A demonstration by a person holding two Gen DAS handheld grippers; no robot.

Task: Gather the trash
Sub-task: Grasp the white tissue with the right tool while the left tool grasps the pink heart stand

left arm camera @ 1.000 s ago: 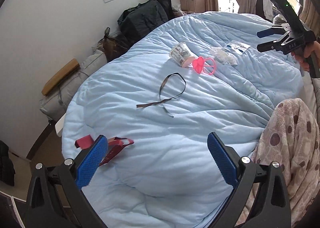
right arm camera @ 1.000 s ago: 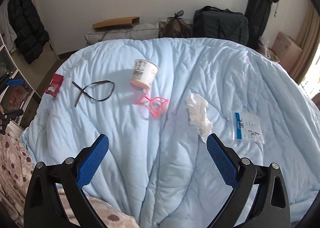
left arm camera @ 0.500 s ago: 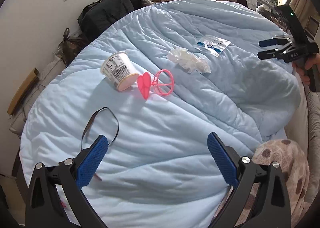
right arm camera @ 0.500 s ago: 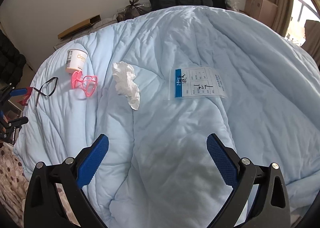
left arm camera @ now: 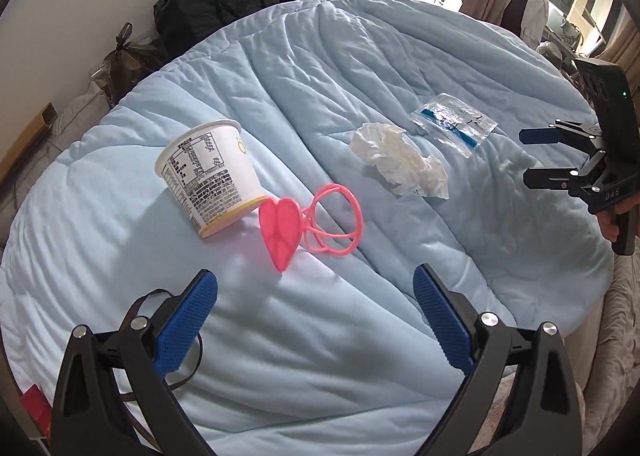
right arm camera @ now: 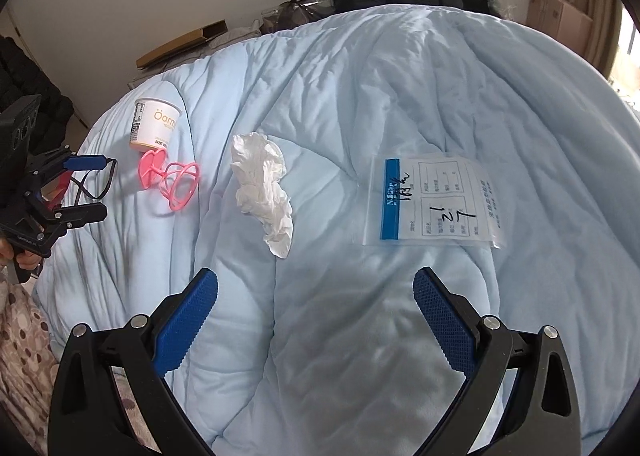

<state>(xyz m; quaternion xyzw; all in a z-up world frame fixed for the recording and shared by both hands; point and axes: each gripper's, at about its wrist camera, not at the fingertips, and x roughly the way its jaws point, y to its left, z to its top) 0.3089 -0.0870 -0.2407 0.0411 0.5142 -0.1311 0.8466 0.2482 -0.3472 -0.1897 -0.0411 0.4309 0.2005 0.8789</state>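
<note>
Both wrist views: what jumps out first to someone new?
A pale blue duvet fills both views, with litter strewn across it. Most vivid is the pink heart-shaped plastic piece touching a tipped paper cup; beside them lie a crumpled white tissue and a labelled zip bag. The left gripper and right gripper are open, holding nothing.

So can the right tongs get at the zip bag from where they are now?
Probably yes. The right tongs are open and empty, and the zip bag lies flat on the duvet just ahead, slightly right, with nothing on it. The tissue sits apart, to its left.
</note>
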